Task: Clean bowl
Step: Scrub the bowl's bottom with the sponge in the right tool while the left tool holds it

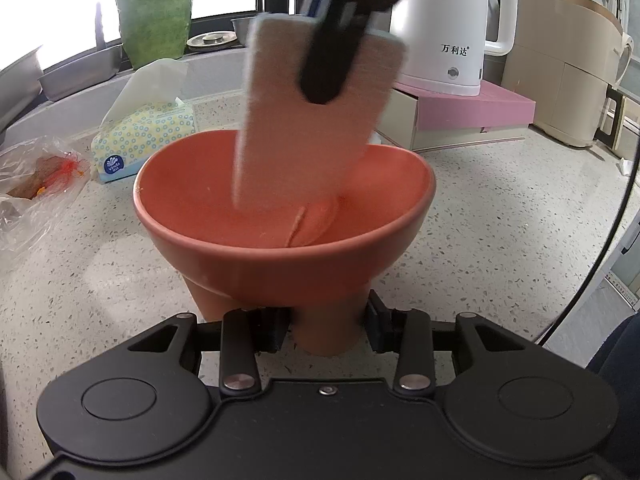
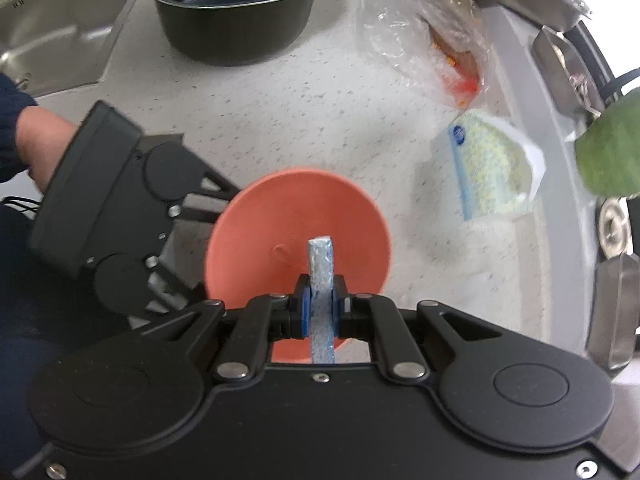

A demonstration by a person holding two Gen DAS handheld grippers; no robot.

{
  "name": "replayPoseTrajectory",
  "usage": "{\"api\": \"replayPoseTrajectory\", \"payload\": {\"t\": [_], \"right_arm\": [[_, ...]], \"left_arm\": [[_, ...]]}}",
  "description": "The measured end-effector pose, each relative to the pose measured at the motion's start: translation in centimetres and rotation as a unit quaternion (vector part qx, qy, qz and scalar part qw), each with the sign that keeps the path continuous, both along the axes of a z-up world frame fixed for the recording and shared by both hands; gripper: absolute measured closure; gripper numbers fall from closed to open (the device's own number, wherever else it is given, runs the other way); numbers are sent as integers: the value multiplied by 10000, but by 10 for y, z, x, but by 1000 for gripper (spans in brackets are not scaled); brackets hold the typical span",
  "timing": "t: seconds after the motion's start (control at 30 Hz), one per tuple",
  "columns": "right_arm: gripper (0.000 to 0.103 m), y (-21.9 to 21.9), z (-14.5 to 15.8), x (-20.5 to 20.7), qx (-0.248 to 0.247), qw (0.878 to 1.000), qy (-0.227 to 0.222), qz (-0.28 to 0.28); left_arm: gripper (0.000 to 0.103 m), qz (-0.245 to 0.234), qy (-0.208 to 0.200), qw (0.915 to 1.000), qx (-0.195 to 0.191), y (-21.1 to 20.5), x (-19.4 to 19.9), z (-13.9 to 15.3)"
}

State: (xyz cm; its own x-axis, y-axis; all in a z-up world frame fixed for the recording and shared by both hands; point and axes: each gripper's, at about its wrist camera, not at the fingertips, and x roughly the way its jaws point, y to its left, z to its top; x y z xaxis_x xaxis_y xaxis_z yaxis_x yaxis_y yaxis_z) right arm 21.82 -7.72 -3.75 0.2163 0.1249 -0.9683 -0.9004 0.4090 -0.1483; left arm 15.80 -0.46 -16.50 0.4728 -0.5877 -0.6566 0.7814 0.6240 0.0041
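Observation:
An orange footed bowl (image 1: 280,216) stands on the speckled counter; it also shows from above in the right wrist view (image 2: 280,216). My left gripper (image 1: 326,320) is shut on the bowl's foot; its body shows in the right wrist view (image 2: 120,216). My right gripper (image 2: 320,300) is shut on a flat sponge (image 2: 320,272), seen edge-on. In the left wrist view the sponge (image 1: 312,128) reaches down into the bowl, its lower end against the inside, with the right gripper (image 1: 332,60) clamped on its upper part.
A tissue pack (image 1: 140,140), a crumpled plastic bag (image 1: 36,180), a green pot (image 1: 156,12), a white kettle (image 1: 444,28) on a pink box (image 1: 468,116). A black pot (image 2: 236,4) and a sink (image 2: 48,28) lie beyond the bowl.

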Motion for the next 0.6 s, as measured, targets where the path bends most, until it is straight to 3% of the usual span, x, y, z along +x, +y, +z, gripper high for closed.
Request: {"api": "replayPoseTrajectory", "payload": {"t": [0.17,0.6], "right_arm": [[92,4,0,-7,220,9996,194,-40],[91,5,-9,26,551,9947,-65,-866]], "left_arm": [[65,2,0,10000,7,0,0,1],[65,45,4,10000,-3,-1,1,0]]}}
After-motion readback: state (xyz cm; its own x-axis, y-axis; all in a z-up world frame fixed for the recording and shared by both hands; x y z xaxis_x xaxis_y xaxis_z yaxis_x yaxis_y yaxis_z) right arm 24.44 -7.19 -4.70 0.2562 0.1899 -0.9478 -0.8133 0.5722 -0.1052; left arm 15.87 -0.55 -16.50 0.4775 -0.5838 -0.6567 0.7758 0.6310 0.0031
